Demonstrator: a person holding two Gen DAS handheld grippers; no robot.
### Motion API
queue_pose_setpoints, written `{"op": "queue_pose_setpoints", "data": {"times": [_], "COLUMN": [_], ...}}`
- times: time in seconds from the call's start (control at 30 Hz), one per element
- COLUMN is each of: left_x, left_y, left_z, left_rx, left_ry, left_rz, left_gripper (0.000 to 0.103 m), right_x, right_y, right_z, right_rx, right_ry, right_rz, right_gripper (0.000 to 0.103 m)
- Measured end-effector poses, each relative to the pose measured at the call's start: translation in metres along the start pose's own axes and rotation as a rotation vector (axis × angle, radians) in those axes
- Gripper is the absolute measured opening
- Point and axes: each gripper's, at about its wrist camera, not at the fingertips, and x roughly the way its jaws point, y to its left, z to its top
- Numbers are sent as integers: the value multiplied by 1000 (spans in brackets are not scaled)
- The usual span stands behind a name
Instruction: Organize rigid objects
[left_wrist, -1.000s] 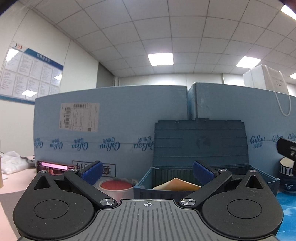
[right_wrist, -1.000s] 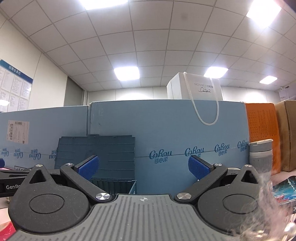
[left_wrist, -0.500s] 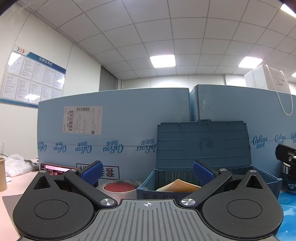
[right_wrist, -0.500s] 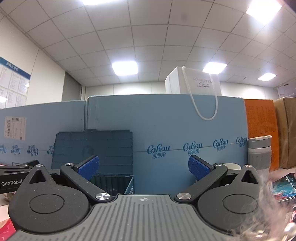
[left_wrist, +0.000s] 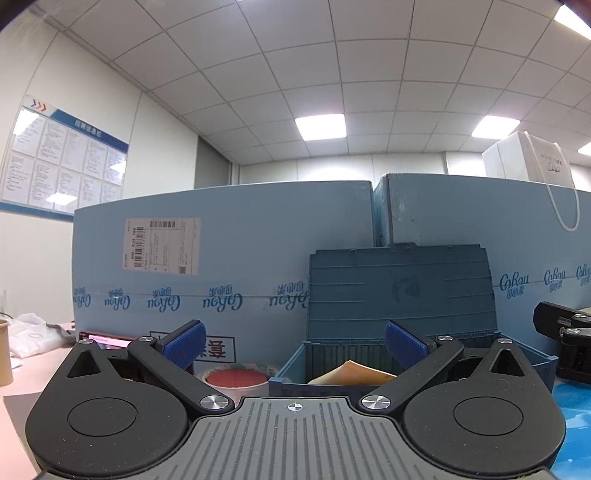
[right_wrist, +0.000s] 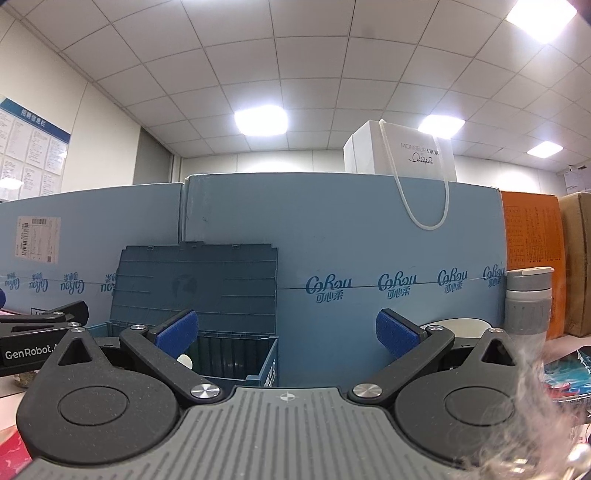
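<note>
Both tools spread wide, nothing held: left tool (left_wrist: 293, 341), right tool (right_wrist: 286, 330). Lidded bin (left_wrist: 402, 354) at 12 o'clock, partly filled. Tape roll (left_wrist: 236, 378) beside it at 10, bottle (right_wrist: 528, 306) at 2; both left to sort.

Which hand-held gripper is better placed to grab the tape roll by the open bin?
Left hand-held gripper, probably: open and empty, the red-centred tape roll sits just ahead of it. The right view doesn't show the roll.

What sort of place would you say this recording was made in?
Probably an office workroom: a tiled ceiling with panel lights, a notice board on the wall, and stacked blue cartons behind the open storage crate.
</note>
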Motion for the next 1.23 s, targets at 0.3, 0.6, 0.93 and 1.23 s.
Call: {"op": "queue_pose_setpoints", "data": {"times": [0.3, 0.6, 0.93, 1.23], "left_x": [-1, -1, -2, -4], "left_y": [-1, -2, -2, -2], "left_z": [0, 0, 1, 1], "left_rx": [5, 8, 9, 10], "left_ry": [-3, -5, -10, -15], "left_rz": [-3, -2, -1, 0], "left_gripper": [103, 103, 103, 103], "right_x": [3, 3, 4, 4], "right_y": [1, 1, 1, 1], "right_z": [0, 0, 0, 0], "right_rx": [-8, -8, -9, -8], "right_ry": [12, 19, 22, 22], "right_rz": [5, 4, 4, 4], "right_gripper": [103, 103, 103, 103]}}
